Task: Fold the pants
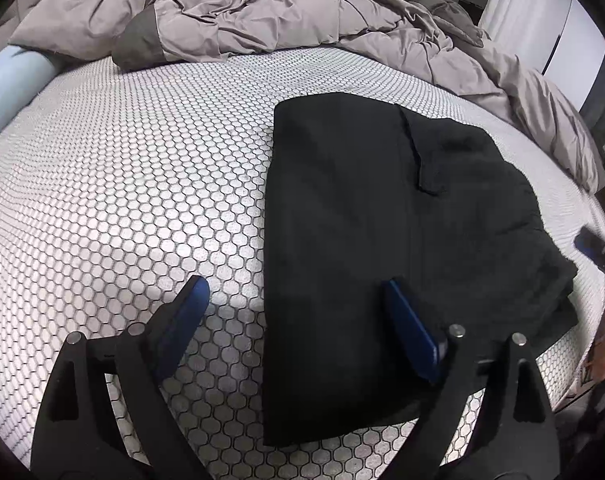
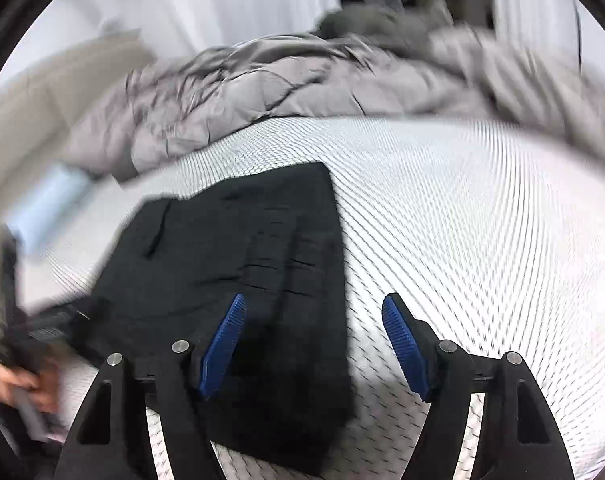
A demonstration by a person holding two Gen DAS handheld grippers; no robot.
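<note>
pants folded, long axis running ahead | left gripper released, straddling their left edge | right gripper released, straddling their right edge

Legible markings: none found.
No text, label, brand, number or sign can be read in either wrist view.

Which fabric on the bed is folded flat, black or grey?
The black pants: a flat, straight-edged stack on the honeycomb mattress cover. The grey duvet lies crumpled in a heap along the far side.
</note>
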